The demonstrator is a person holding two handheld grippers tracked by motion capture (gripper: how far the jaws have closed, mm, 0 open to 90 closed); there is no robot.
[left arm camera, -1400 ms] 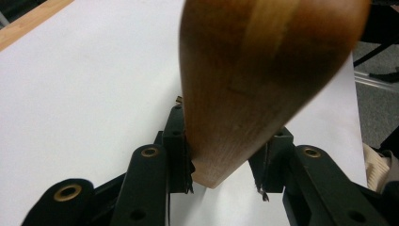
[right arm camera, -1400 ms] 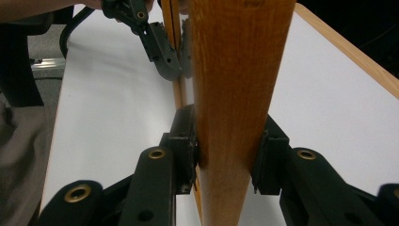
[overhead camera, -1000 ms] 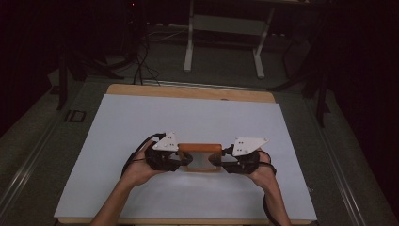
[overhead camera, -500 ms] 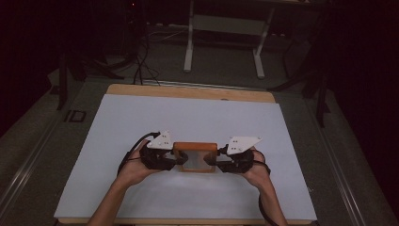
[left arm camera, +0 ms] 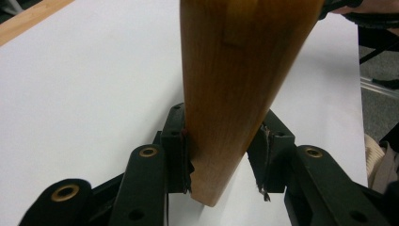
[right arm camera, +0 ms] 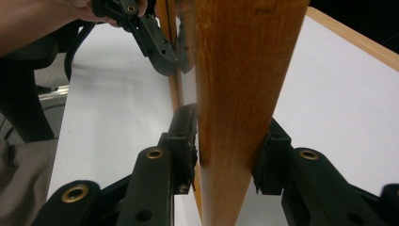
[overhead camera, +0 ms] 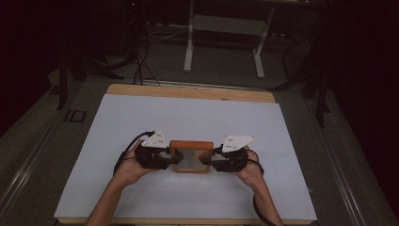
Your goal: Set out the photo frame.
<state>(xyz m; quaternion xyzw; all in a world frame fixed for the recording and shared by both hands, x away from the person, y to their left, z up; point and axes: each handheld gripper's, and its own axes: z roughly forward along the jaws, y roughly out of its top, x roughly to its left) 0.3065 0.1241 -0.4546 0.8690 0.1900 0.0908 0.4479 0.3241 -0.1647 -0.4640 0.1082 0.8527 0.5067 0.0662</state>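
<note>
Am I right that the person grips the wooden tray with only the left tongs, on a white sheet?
Not quite: both tongs grip it. The high view shows the left tongs on one side of the wooden tray and the right tongs on the other, over the white sheet.

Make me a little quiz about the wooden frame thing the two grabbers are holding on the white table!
1. True or false: the wooden frame lies between the left gripper and the right gripper.
2. What colour is the table cover under the frame?
A. red
B. white
C. green
3. In the left gripper view, what sits between the two black jaws?

Key
1. True: each gripper is at one side of the frame.
2. B.
3. The frame's wooden side; the left pad touches it, while a small gap shows at the right one.
</note>
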